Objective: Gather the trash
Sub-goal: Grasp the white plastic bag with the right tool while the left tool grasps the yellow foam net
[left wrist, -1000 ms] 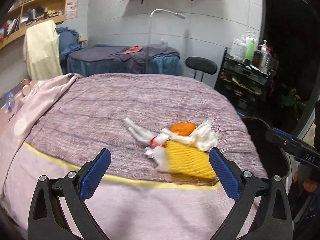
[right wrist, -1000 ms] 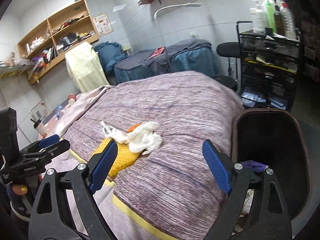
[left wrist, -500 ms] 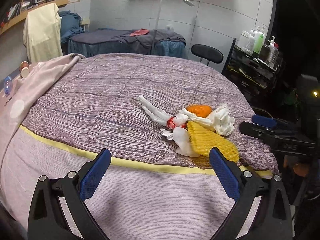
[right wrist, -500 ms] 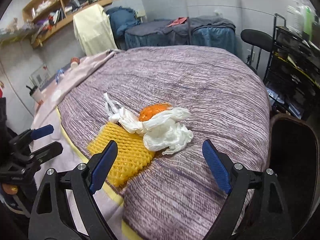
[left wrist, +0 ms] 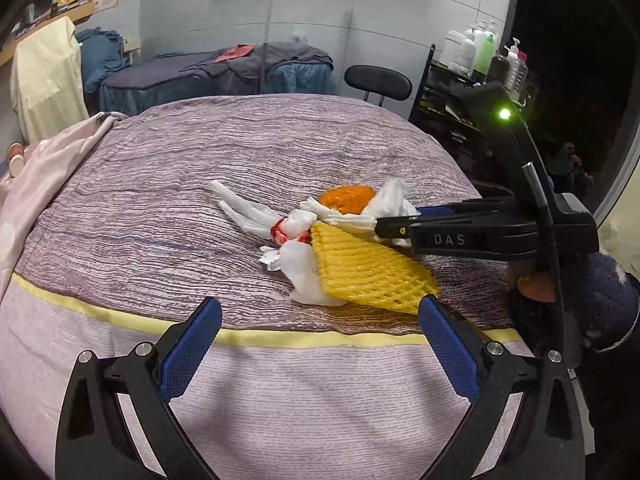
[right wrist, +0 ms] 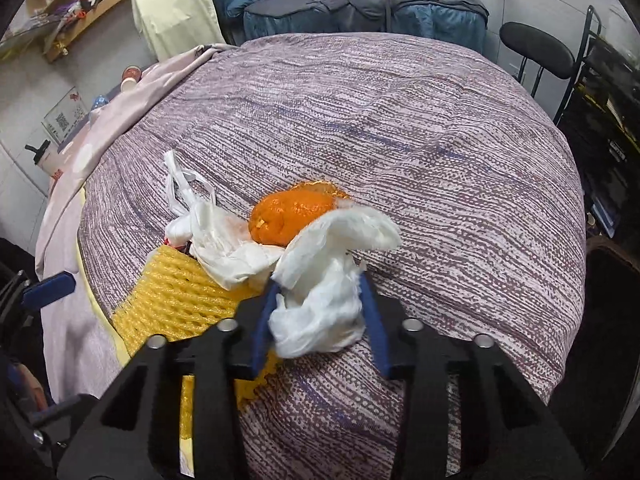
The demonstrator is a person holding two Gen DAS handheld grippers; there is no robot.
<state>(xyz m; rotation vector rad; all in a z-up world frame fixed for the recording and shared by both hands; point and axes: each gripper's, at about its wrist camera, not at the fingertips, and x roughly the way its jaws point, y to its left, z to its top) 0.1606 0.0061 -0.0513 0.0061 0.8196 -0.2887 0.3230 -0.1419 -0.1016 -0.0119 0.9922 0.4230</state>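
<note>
Your right gripper (right wrist: 318, 312) has its blue pads drawn in against the crumpled white tissue (right wrist: 320, 300) at the lower centre of the right wrist view, clamped on the wad where it bulges thickest, which looks like a sensible bite because soft paper squashes flat and slips if you only catch an edge. The rest of the trash lies bunched just above and to the left of it on the purple striped bedspread (right wrist: 440, 140): the orange peel (right wrist: 294, 216) touches the tissue's upper flap, the knotted white plastic bag (right wrist: 204, 224) lies beside it, and the yellow foam fruit net (right wrist: 180, 300) sits under the bag's lower edge near the bed's yellow border. Because these pieces overlap, expect the flap to drag on the peel as you lift. Your left gripper (left wrist: 320, 344) hangs with its jaws wide apart and nothing between them at the bottom of the left wrist view, short of the net, probably placed to take that piece next.
</note>
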